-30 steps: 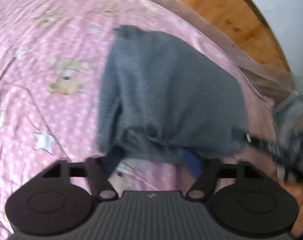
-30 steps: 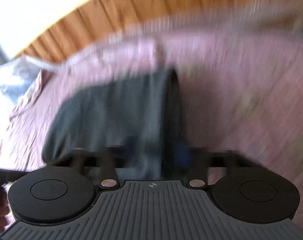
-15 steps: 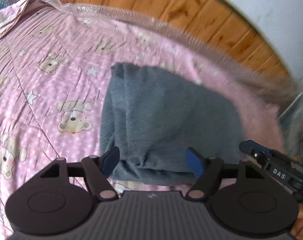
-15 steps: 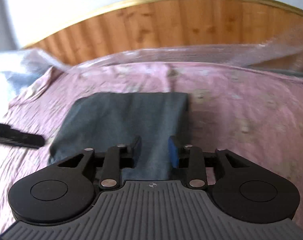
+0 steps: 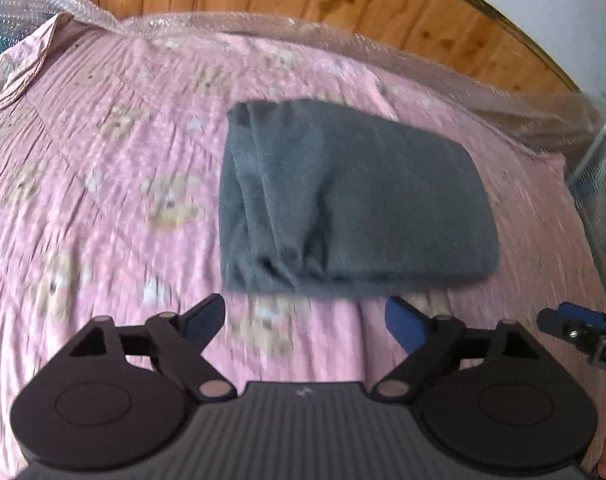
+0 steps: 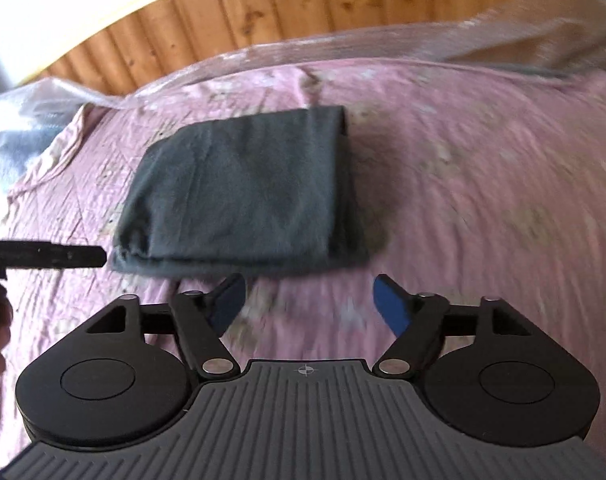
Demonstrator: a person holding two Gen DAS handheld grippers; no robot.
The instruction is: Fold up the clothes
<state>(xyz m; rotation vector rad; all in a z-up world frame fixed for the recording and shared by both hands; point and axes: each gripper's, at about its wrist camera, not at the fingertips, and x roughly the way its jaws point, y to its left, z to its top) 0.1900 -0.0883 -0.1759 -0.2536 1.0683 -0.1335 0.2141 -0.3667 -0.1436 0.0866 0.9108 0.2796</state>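
At 12 o'clock from both claws, a folded dark grey garment (image 5: 351,204) (image 6: 243,196) lies flat on the pink bear-print bedsheet (image 5: 103,184), its near edge bunched. The left gripper (image 5: 305,320) is spread wide and holds nothing, clear of the cloth. The right gripper (image 6: 309,300) is likewise spread and empty, just short of the garment's near edge. A wooden headboard (image 6: 263,12) rises behind.

Soft matt grey knit garment (image 5: 355,204), crinkled pink cotton sheet (image 5: 103,184), glossy bubble wrap (image 6: 383,46), varnished knotty wood headboard (image 6: 263,8), matt black plastic left gripper (image 5: 303,322)
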